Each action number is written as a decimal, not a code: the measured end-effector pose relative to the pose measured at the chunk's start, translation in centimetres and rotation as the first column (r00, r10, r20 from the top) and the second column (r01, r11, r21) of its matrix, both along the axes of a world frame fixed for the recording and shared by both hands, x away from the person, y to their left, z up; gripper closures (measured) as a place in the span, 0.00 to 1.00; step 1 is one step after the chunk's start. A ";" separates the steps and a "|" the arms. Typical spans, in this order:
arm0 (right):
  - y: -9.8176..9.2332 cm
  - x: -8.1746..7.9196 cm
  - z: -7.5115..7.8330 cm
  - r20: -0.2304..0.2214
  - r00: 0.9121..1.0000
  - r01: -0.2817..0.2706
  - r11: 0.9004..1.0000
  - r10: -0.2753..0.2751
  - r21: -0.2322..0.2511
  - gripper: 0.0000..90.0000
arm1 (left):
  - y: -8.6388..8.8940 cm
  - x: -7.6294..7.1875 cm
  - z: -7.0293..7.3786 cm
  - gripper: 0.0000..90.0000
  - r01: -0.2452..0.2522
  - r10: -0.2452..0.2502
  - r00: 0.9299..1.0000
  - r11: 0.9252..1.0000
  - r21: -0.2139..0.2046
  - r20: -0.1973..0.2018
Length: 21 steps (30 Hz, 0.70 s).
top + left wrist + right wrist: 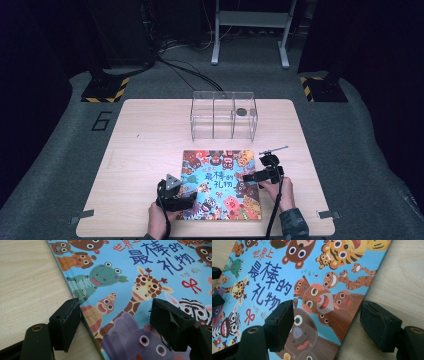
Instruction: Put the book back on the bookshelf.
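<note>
A pale wooden bench (150,135) with rounded corners stands on grey carpet (60,150) in a dim room. The number 6 (102,120) is marked on the carpet by the bench's far left corner. Two dark stands sit on bases edged with yellow-and-black hazard tape, one at the far left (104,91), one at the far right (322,90). Black cables (187,70) trail across the floor toward the bench, and the legs of a light grey frame (250,30) rise behind them. Small grey brackets (81,217) stick out at the bench's near corners.

Toward the far edge of the bench is a clear plastic box (223,116) split into three compartments; a small dark round object (241,112) shows at the right-hand one, though I cannot tell whether it lies inside.

A picture book (222,185) with a blue cover crowded with cartoon animals lies flat near the front edge, right of centre. A person's hands come in from the near side. The left tongs (175,196) sit at the book's left edge with their jaws apart; in the left gripper view (115,322) one jaw is over bare wood and the other over the cover, gripping nothing. The right tongs (260,175) hang over the book's right side, likewise parted; in the right gripper view (327,325) they straddle the book's right edge without pinching it.
</note>
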State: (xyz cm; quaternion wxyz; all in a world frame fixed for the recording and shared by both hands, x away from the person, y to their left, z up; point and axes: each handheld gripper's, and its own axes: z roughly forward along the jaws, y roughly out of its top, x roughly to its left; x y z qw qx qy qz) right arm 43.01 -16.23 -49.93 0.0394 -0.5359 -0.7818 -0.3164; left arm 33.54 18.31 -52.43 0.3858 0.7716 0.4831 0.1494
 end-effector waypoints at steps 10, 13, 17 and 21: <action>0.0 1.1 0.1 -0.009 1.000 -0.006 1.000 0.006 -0.016 0.31 | 1.4 1.8 0.2 0.25 0.028 -0.028 0.999 1.000 0.010 -0.024; 0.3 1.9 0.2 -0.011 1.000 -0.017 0.999 0.016 -0.036 0.30 | 1.6 2.4 0.3 0.24 0.030 -0.029 0.999 0.999 0.017 -0.032; 0.6 2.6 0.2 -0.012 1.000 -0.014 0.999 0.014 -0.051 0.29 | 1.3 2.5 0.3 0.23 0.045 -0.044 0.999 0.999 0.029 -0.027; 0.7 2.8 0.2 -0.005 1.000 -0.016 0.998 0.015 -0.062 0.29 | 0.7 2.5 0.3 0.24 0.083 -0.082 0.996 0.996 0.024 -0.027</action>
